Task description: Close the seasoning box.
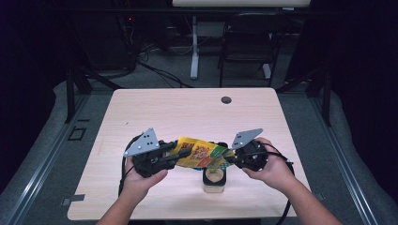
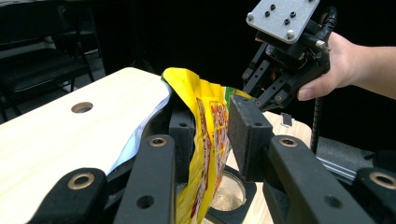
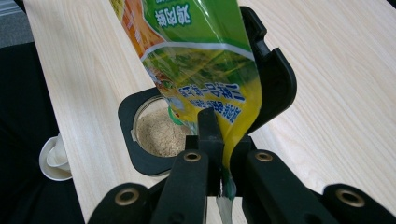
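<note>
- The left gripper (image 1: 180, 153), held in the left hand (image 1: 141, 180), points right, jaws partly apart.
- The right gripper (image 1: 230, 155), in the right hand (image 1: 270, 171), points left, jaws pinched tight.

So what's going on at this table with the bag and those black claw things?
A person holds a two-jaw gripper in each hand and keeps a yellow and green printed foil pouch stretched between them above the pale wooden table. The right gripper is pinched shut on one edge; the left gripper has the other end between its jaws. Beneath the pouch stands a small open jar with a black rim, holding tan powder.
</note>
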`<move>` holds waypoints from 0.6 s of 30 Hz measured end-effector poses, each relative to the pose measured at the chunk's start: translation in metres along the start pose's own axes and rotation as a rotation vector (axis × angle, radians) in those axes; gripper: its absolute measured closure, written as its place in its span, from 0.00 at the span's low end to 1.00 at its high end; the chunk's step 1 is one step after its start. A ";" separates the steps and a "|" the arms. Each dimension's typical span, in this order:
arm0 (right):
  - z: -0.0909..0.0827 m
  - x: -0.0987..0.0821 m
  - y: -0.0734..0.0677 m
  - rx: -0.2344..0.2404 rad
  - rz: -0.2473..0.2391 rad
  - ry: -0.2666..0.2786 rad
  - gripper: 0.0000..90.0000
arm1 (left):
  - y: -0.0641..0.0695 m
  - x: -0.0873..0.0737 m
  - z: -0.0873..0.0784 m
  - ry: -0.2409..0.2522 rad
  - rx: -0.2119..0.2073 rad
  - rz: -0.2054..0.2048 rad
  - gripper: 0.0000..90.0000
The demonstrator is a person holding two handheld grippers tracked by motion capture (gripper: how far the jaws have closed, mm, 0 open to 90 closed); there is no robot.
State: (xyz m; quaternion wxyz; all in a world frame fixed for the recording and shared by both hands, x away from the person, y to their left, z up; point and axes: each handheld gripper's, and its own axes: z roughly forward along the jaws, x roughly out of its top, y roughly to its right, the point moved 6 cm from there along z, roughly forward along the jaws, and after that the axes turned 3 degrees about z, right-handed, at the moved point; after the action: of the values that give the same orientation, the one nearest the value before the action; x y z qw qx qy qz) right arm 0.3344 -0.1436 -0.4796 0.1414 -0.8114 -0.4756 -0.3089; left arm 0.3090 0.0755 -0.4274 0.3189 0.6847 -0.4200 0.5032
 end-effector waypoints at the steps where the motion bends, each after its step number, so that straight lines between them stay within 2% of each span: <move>1: 0.000 0.000 0.000 -0.001 0.000 0.001 0.99 | 0.000 0.000 0.000 0.004 0.003 -0.001 0.80; 10: 0.000 -0.002 -0.001 0.003 -0.001 0.000 0.99 | 0.001 0.002 0.001 -0.004 -0.002 0.007 0.80; 14: -0.002 -0.004 -0.001 0.000 -0.004 -0.005 0.99 | 0.006 0.004 0.003 0.008 -0.008 0.009 0.80; 18: -0.005 -0.006 0.000 0.032 0.023 0.002 0.98 | 0.008 0.006 0.005 0.008 -0.015 0.013 0.80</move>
State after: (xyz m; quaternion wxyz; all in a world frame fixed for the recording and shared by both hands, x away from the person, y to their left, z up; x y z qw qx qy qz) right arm 0.3298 -0.1505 -0.4797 0.1583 -0.8142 -0.4708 -0.3007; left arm 0.3049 0.0663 -0.4231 0.3224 0.6776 -0.4268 0.5047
